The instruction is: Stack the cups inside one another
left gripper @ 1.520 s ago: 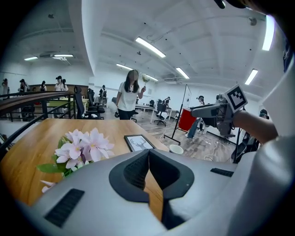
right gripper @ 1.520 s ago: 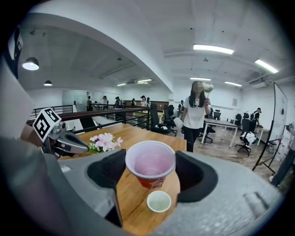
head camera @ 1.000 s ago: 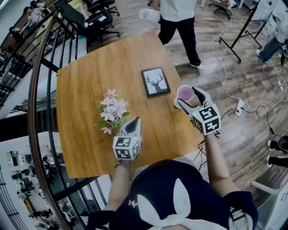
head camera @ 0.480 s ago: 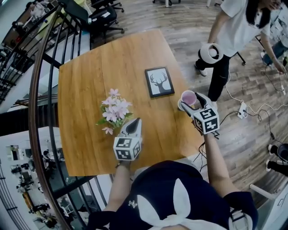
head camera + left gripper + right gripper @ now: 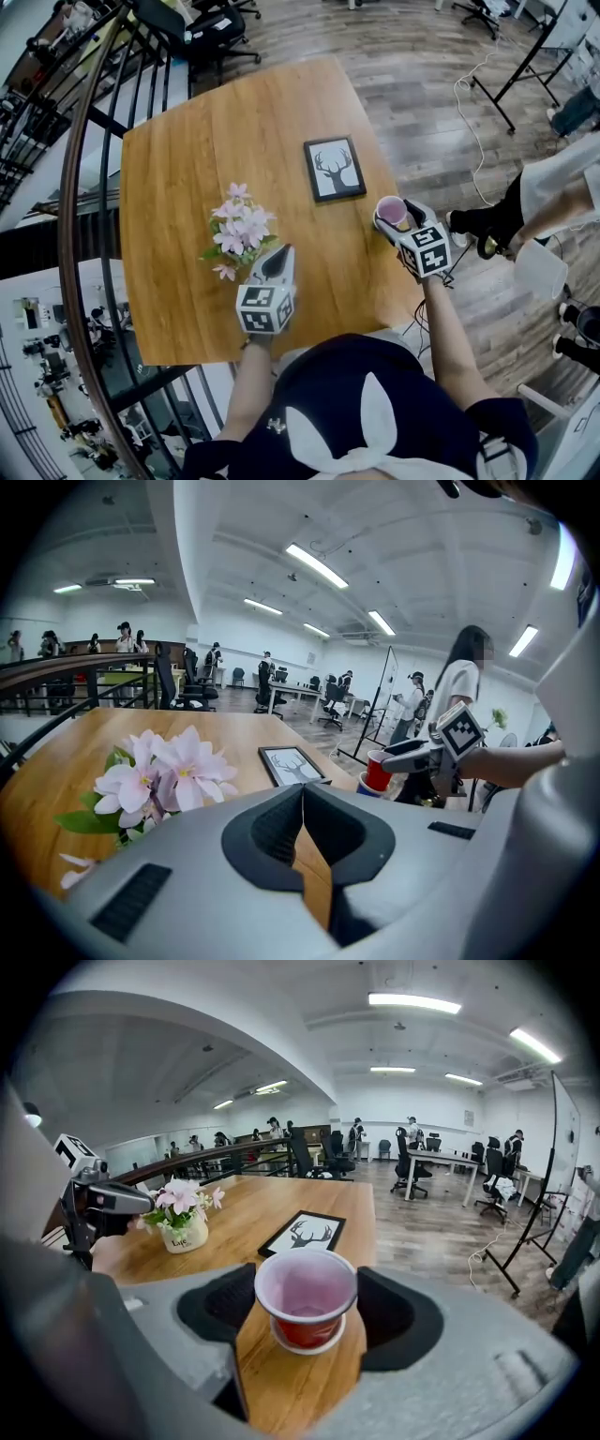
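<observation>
My right gripper (image 5: 395, 217) is shut on a red cup (image 5: 391, 212) near the table's right edge. In the right gripper view the red cup (image 5: 307, 1299) stands upright between the jaws. Its pale pink inside faces up and a second cup's white rim (image 5: 305, 1345) rings its base. The left gripper view shows the red cup (image 5: 378, 770) sitting in a blue cup (image 5: 362, 784). My left gripper (image 5: 277, 257) hovers near the table's front, right of the flowers. Its jaws are shut with nothing between them (image 5: 302, 794).
On the wooden table (image 5: 187, 159) stand a vase of pink flowers (image 5: 236, 231) and a framed deer picture (image 5: 335, 169). A metal railing (image 5: 80, 187) curves along the left. A person (image 5: 553, 192) stands on the floor to the right, near cables.
My right gripper has brought the red cup a little nearer to me and lower. The person in the background walked from the far side round to the right. My left gripper stayed put.
</observation>
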Available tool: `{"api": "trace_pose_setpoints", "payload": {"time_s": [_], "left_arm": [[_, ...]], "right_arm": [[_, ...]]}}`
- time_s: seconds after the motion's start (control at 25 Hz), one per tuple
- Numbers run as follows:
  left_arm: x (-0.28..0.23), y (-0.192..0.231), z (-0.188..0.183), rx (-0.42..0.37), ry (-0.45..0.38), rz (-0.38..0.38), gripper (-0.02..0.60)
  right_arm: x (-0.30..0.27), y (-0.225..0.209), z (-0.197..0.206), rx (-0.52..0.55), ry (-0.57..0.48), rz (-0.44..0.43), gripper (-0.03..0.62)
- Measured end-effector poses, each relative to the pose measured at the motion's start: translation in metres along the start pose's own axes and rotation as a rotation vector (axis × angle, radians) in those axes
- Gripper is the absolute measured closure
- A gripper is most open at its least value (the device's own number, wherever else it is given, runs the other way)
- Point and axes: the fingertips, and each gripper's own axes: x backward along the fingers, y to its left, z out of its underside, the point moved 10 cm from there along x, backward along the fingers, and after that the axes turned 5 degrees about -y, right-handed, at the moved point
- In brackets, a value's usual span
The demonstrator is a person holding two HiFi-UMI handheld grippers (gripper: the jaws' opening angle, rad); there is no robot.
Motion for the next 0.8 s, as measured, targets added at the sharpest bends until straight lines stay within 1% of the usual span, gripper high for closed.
{"api": "trace_pose_setpoints", "payload": {"time_s": [0.32, 0.44, 0.6, 0.8], "left_arm": [[-0.002, 0.001, 0.003, 0.001, 0.007, -0.006, 0.561], [-0.002, 0.001, 0.002, 0.002, 0.008, -0.006, 0.561], [-0.003, 0.001, 0.001, 0.0, 0.005, -0.005, 0.563], [0.0, -0.002, 0.0, -0.002, -0.001, -0.001, 0.561]], "right_arm": [[-0.015, -0.004, 0.025, -0.009, 0.084, -0.022, 0.253], [-0.016, -0.006, 0.029, -0.02, 0.09, -0.029, 0.252], [-0.013, -0.007, 0.026, -0.024, 0.059, -0.026, 0.247], [0.009, 0.0, 0.01, -0.038, -0.037, -0.007, 0.26]]}}
